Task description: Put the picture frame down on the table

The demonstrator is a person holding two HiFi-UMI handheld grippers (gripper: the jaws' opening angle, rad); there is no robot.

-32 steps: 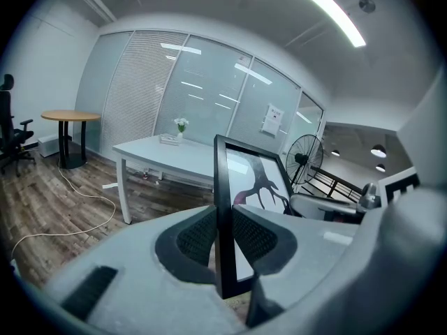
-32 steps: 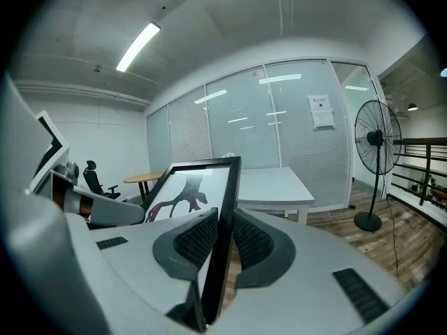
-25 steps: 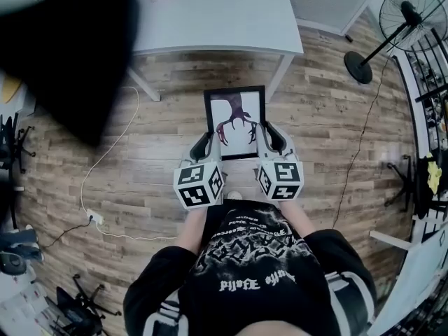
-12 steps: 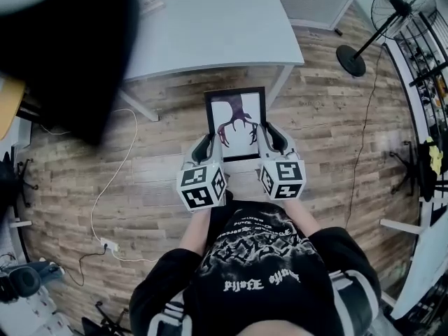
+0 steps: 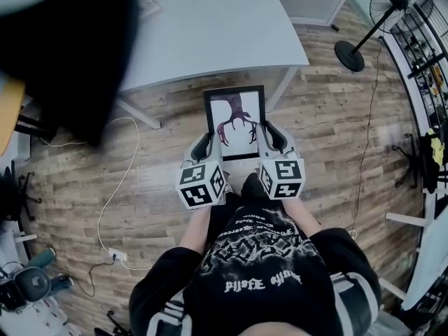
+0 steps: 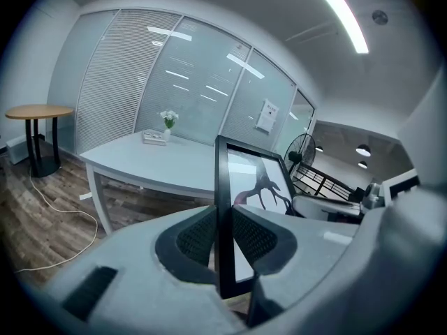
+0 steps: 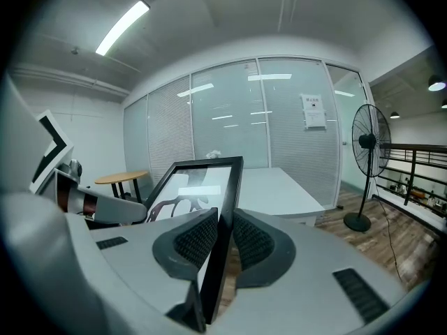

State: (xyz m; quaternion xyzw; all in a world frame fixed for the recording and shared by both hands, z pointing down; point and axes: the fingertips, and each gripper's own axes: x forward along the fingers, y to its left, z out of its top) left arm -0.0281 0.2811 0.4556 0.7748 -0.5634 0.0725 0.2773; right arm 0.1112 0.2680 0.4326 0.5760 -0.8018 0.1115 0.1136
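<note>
Head view: left tongs (image 5: 205, 143) and right tongs (image 5: 265, 136) both clamp picture frame (image 5: 235, 117) edges, surface (image 5: 210, 26) ahead; uneven release could tip it.

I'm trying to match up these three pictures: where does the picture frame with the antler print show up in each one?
Head view: picture frame, centre, just below the white table.
Left gripper view: centre, edge-on, clamped in the left tongs.
Right gripper view: centre-left, edge-on, clamped in the right tongs.
Shared landmark: the white table beyond the frame.
</note>
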